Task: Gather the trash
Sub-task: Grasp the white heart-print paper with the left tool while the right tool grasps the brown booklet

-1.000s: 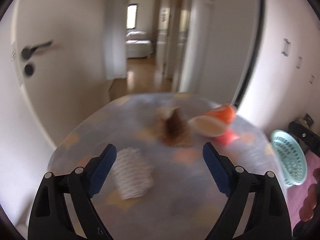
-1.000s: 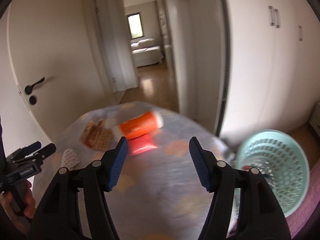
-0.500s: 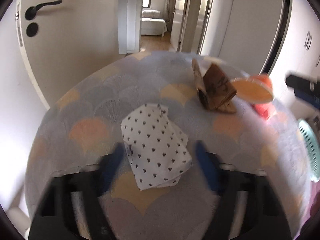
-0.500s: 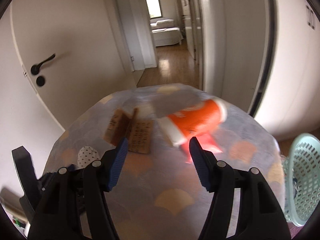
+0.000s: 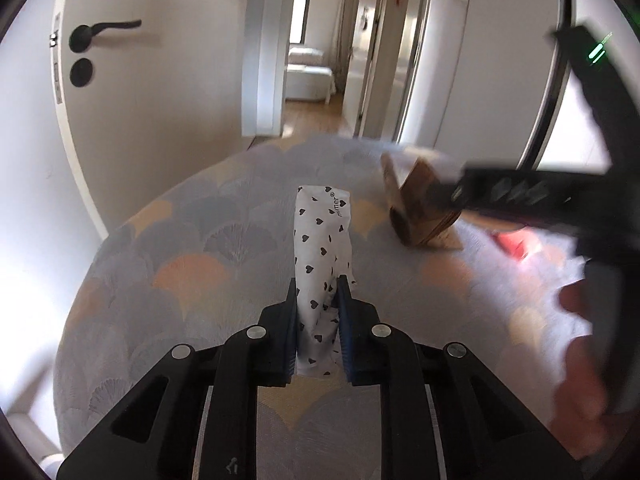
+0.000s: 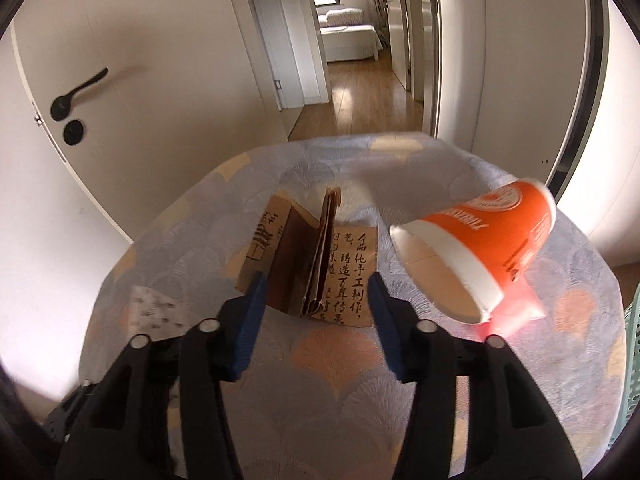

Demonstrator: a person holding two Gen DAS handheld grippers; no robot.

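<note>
White paper wrapper (image 5: 322,256) with small black hearts, pinched between blue pads (image 5: 343,320) of left gripper (image 5: 318,292), narrow jaws squeezing its near end, far end stretching out over patterned tablecloth (image 5: 192,280). Brown paper bag (image 6: 316,256) with black Chinese writing, lying half-folded on the cloth, framed between wide-spread fingers (image 6: 251,312) of right gripper (image 6: 316,292), nothing gripped. Orange paper cup (image 6: 480,248) on its side to the right of the bag, mouth facing near, over a red-pink scrap (image 6: 516,316). Teal basket rim (image 6: 630,352) at far right edge. White door with black handle (image 6: 76,92) on the left, hallway beyond.
</note>
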